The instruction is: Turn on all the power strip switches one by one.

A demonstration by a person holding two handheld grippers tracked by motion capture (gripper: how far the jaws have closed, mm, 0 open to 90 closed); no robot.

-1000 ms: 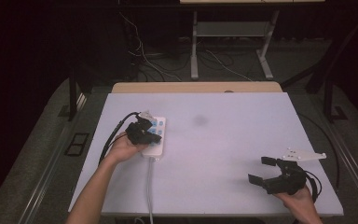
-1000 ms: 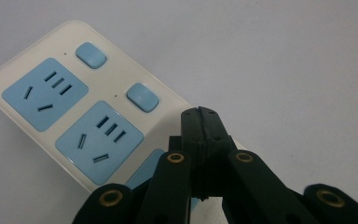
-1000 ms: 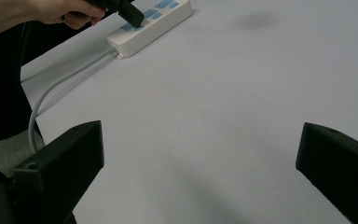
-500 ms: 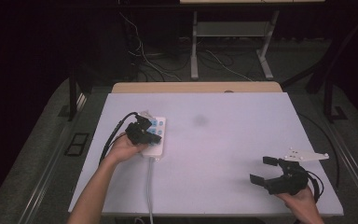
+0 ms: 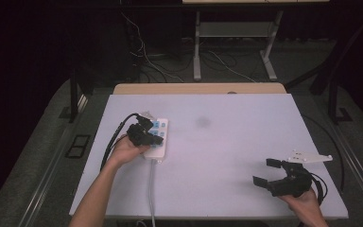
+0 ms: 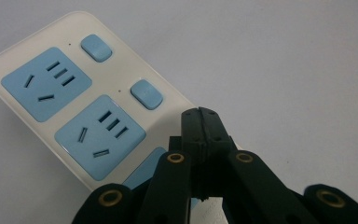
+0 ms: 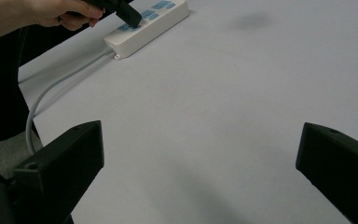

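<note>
**Closed fingers pressing at the power strip's switches**

Here, the left gripper (image 5: 144, 134) is hovering over a white power strip (image 5: 157, 138) lying at the left centre of the pale tabletop (image 5: 227, 156) in the high view, its grey cord (image 5: 151, 189) trailing toward the bottom edge. In the left gripper view the fingers (image 6: 200, 126) are pinched fully together with nothing between them, their joined tip sitting at the strip's right edge, just below the second blue rocker switch (image 6: 146, 94); whether it is touching the casing I cannot tell.

The strip is looking like hard, smooth plastic: stiff, fairly light, and likely to skid on the slick tabletop if pushed sideways. Judging by that, pressing straight down on a switch is suiting it better than gripping; to lift it, the long narrow sides are offering the best hold.

The left forearm is reaching in from the lower left of the frame, the hand angled forward and down. The right gripper (image 5: 271, 172) is resting low at the lower right, well apart from the strip, its fingers (image 7: 65, 158) spread wide and holding nothing.
</note>
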